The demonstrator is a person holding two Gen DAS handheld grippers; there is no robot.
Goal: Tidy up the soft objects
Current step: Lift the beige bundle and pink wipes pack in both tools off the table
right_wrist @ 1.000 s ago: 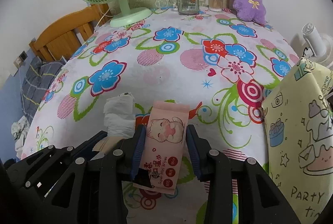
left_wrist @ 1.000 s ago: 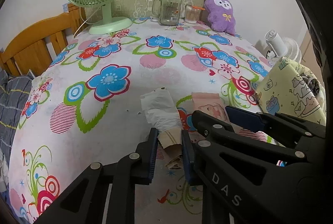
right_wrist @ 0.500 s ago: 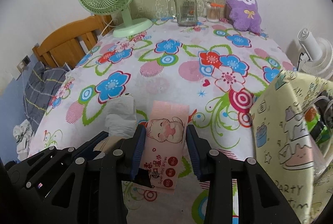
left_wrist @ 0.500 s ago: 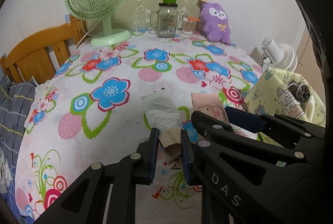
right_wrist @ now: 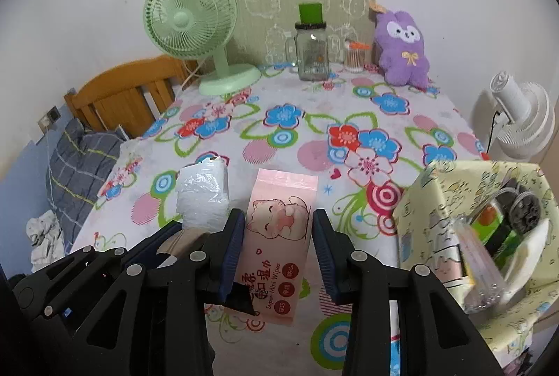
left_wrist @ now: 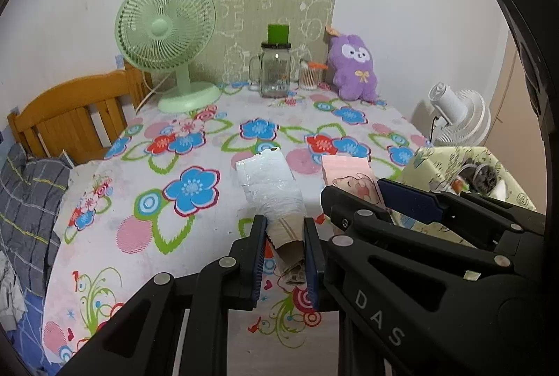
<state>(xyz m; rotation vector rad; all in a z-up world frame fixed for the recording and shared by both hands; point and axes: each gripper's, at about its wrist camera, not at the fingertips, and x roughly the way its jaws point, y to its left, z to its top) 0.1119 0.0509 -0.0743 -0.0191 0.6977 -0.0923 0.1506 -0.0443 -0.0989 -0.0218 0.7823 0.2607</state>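
Note:
My left gripper [left_wrist: 284, 248] is shut on the brown cardboard end of a roll of white plastic bags [left_wrist: 270, 187] and holds it above the flowered tablecloth [left_wrist: 181, 166]. My right gripper [right_wrist: 277, 248] is shut on a pink wet wipes pack [right_wrist: 279, 233] with a cat picture, also lifted. The roll also shows in the right wrist view [right_wrist: 202, 194], left of the pack. The pack also shows in the left wrist view [left_wrist: 349, 178]. A yellow party bag [right_wrist: 489, 236] stands open at the right with several items inside.
At the table's far edge stand a green fan [left_wrist: 167, 37], a glass jar [left_wrist: 276, 68], a small cotton swab jar [left_wrist: 309, 75] and a purple plush [left_wrist: 353, 65]. A wooden bed frame [left_wrist: 70, 117] and grey bedding lie left. A white fan [right_wrist: 520, 117] stands right.
Both grippers have risen and pulled back with the roll and the wipes pack; the table looks farther and the yellow bag's opening has come into view.

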